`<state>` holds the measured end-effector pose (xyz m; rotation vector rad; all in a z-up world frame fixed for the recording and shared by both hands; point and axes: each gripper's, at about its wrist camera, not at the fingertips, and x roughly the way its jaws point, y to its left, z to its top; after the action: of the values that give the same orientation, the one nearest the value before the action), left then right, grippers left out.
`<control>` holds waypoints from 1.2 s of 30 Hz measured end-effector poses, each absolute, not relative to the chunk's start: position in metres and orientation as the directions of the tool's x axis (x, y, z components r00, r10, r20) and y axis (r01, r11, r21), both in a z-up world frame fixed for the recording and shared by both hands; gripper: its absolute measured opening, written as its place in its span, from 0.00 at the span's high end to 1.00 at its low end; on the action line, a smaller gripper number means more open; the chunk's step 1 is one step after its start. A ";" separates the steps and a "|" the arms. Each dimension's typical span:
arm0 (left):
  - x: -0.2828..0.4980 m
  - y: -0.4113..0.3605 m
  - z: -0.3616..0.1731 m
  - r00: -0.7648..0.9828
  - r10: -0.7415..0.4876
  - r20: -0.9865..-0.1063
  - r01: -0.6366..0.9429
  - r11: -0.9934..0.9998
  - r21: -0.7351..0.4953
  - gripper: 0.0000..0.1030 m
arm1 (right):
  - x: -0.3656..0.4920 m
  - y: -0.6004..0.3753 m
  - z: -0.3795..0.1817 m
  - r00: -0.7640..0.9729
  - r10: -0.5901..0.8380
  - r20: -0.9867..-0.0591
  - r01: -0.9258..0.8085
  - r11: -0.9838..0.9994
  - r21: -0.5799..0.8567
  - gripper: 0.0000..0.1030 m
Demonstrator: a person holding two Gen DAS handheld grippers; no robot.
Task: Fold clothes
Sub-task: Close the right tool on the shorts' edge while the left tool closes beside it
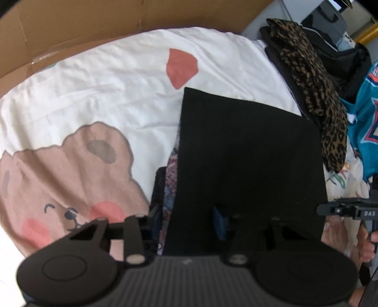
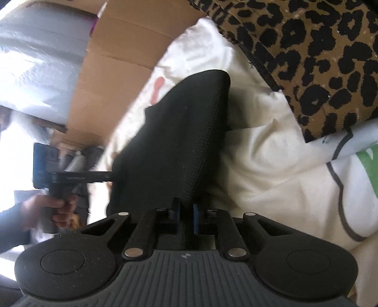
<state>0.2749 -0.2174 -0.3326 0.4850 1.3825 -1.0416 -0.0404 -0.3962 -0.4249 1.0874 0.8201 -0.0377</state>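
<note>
With the right gripper (image 2: pixel 183 218) jaws clamped on the black garment (image 2: pixel 179 132), its corner could slip; left gripper (image 1: pixel 189 217) jaws' state unclear.

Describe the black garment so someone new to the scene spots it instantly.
Start at the white bear-print sheet spread before the cardboard. On its right half lies the black garment, beside the leopard-print cloth. It is the only plain, unpatterned black piece, pinched by the right tool.

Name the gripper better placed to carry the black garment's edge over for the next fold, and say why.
Right. The right gripper is shut on the black garment, pinching its edge. The left gripper has fabric between its pads, but how firmly it grips cannot be told; it probably only steadies the garment.
</note>
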 end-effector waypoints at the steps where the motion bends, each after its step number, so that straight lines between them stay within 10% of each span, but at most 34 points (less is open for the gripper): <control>1: 0.275 -0.218 -0.333 -0.139 -0.310 -0.940 0.818 0.500 -0.286 0.55 | -0.040 -0.397 -0.427 0.706 0.354 -0.613 0.418 0.491 0.764 0.89; 10: 0.286 -0.218 -0.348 -0.209 -0.334 -0.919 0.773 0.519 -0.365 0.35 | -0.031 -0.407 -0.448 0.718 0.353 -0.600 0.458 0.410 0.789 0.73; 18: 0.288 -0.207 -0.351 -0.244 -0.372 -0.896 0.732 0.535 -0.422 0.49 | -0.022 -0.405 -0.447 0.722 0.361 -0.590 0.443 0.414 0.795 0.93; 36: 0.270 -0.222 -0.351 -0.328 -0.370 -0.869 0.725 0.491 -0.483 0.47 | -0.042 -0.434 -0.430 0.755 0.276 -0.595 0.472 0.401 0.785 0.93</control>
<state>0.2697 -0.2222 -0.3511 0.3193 1.5400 -1.1439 -0.0416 -0.4343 -0.4303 1.1823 0.7483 -0.1399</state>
